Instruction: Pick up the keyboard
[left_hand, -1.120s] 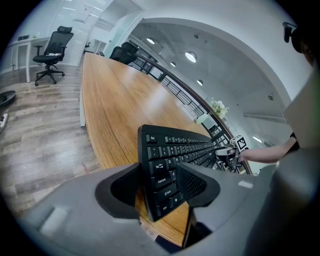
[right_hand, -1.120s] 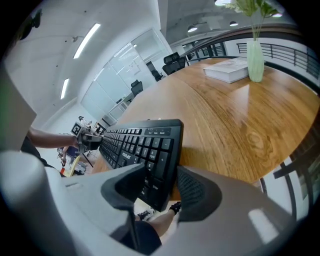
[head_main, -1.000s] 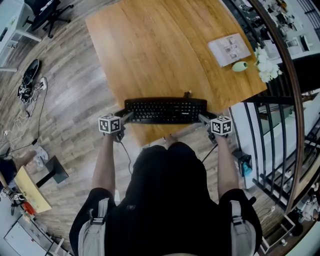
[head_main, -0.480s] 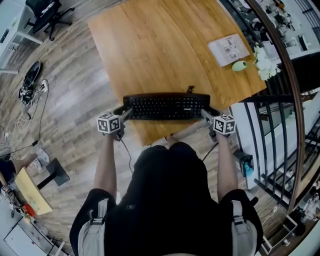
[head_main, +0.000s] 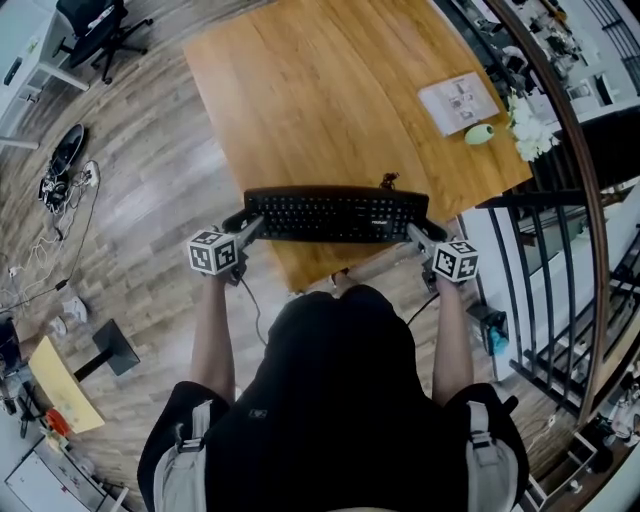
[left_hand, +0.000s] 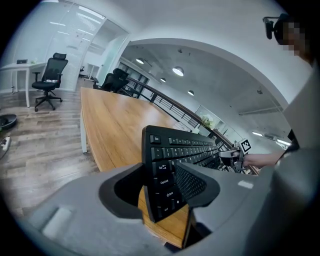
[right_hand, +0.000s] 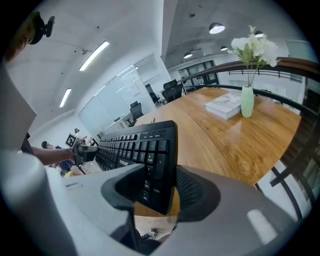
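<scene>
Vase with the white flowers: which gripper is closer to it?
Right. The right gripper clamps the keyboard at the end nearer the vase; the left gripper clamps the opposite end, farther away.

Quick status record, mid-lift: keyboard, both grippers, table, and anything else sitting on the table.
keyboard: black, gripped at its two short ends, over the near edge of the table, appears lifted clear of it
left gripper: shut on the keyboard's left end
right gripper: shut on the keyboard's right end
table: wooden
other items: booklet and green vase with white flowers, far right corner, well apart from the keyboard
</scene>
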